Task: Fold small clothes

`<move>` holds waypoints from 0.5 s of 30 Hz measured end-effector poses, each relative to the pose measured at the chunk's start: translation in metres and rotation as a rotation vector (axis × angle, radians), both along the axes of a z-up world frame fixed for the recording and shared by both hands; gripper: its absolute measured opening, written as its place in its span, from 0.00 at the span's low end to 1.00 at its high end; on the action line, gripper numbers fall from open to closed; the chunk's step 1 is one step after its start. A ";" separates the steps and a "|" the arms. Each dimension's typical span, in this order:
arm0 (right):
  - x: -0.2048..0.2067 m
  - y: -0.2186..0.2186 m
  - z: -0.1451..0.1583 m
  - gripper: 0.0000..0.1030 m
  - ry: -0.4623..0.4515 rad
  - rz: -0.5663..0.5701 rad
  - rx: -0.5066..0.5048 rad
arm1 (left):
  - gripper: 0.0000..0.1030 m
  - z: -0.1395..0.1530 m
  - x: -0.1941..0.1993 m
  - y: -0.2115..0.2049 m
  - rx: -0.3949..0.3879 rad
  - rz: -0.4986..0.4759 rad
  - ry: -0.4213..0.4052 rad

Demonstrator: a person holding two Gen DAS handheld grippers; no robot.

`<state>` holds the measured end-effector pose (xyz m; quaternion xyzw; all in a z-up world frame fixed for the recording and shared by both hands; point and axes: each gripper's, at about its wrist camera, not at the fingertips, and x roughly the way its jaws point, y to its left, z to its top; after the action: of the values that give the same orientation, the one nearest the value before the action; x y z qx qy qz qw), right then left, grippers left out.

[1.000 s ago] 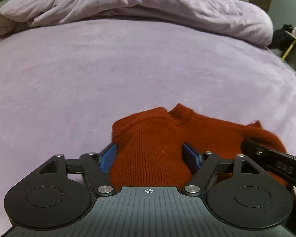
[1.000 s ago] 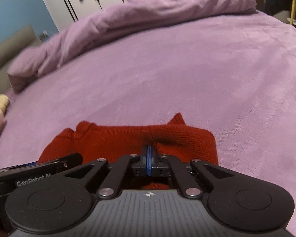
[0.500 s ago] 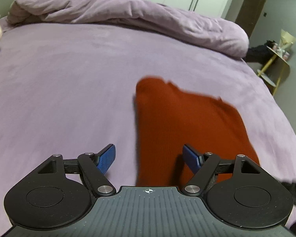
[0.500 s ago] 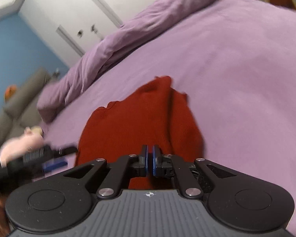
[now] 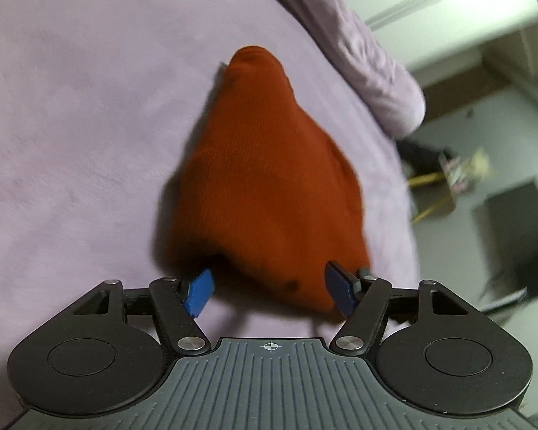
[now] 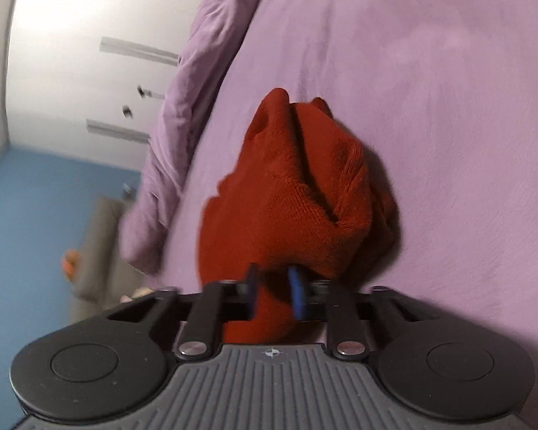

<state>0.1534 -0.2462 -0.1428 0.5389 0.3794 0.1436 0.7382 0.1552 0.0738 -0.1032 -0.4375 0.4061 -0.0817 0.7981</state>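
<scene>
A small rust-red knit sweater (image 5: 262, 179) lies bunched on the purple bed (image 5: 71, 125). In the left wrist view my left gripper (image 5: 270, 292) is open, its blue pads on either side of the sweater's near edge, nothing held. In the right wrist view the sweater (image 6: 290, 193) hangs folded over itself, and my right gripper (image 6: 273, 294) has its jaws partly apart with a fold of the red knit between them. Both views are tilted and motion-blurred.
A rumpled purple duvet (image 5: 369, 57) runs along the far side of the bed. White wardrobe doors (image 6: 71, 53) and a blue wall (image 6: 36, 215) stand beyond. A grey sofa (image 6: 97, 251) is at the left. Clutter and a yellow stand (image 5: 444, 186) sit off the bed's edge.
Both grippers have swung and tilted, and the sweater has been lifted and bunched. My right jaws have parted from fully shut to a small gap. My left gripper stayed open.
</scene>
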 end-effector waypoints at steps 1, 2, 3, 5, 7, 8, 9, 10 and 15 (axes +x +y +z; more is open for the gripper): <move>0.001 -0.002 -0.006 0.13 0.006 -0.022 0.064 | 0.69 -0.004 0.003 0.001 -0.039 0.020 -0.001; 0.002 -0.003 -0.010 0.13 0.012 -0.039 0.104 | 0.68 -0.008 0.006 0.002 -0.064 0.043 0.000; 0.006 -0.002 -0.014 0.13 0.020 -0.052 0.120 | 0.66 -0.011 0.010 0.003 -0.075 0.073 0.011; 0.011 -0.001 -0.020 0.13 0.045 -0.084 0.117 | 0.57 -0.018 0.014 0.006 -0.094 0.119 0.034; 0.015 -0.001 -0.023 0.13 0.057 -0.102 0.138 | 0.51 -0.021 0.016 0.011 -0.103 0.151 0.045; 0.015 0.000 -0.022 0.12 0.057 -0.107 0.134 | 0.48 -0.020 0.014 0.014 -0.109 0.161 0.046; 0.016 0.001 -0.020 0.11 0.059 -0.101 0.111 | 0.47 -0.020 0.015 0.017 -0.114 0.163 0.045; 0.017 0.003 -0.015 0.10 0.068 -0.089 0.080 | 0.47 -0.020 0.016 0.020 -0.122 0.164 0.045; -0.003 -0.005 0.014 0.28 0.000 -0.029 -0.112 | 0.47 -0.018 0.014 0.024 -0.130 0.161 0.048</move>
<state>0.1507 -0.2510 -0.1286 0.5021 0.3788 0.1112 0.7694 0.1694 0.0980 -0.1210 -0.5214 0.3826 -0.0332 0.7620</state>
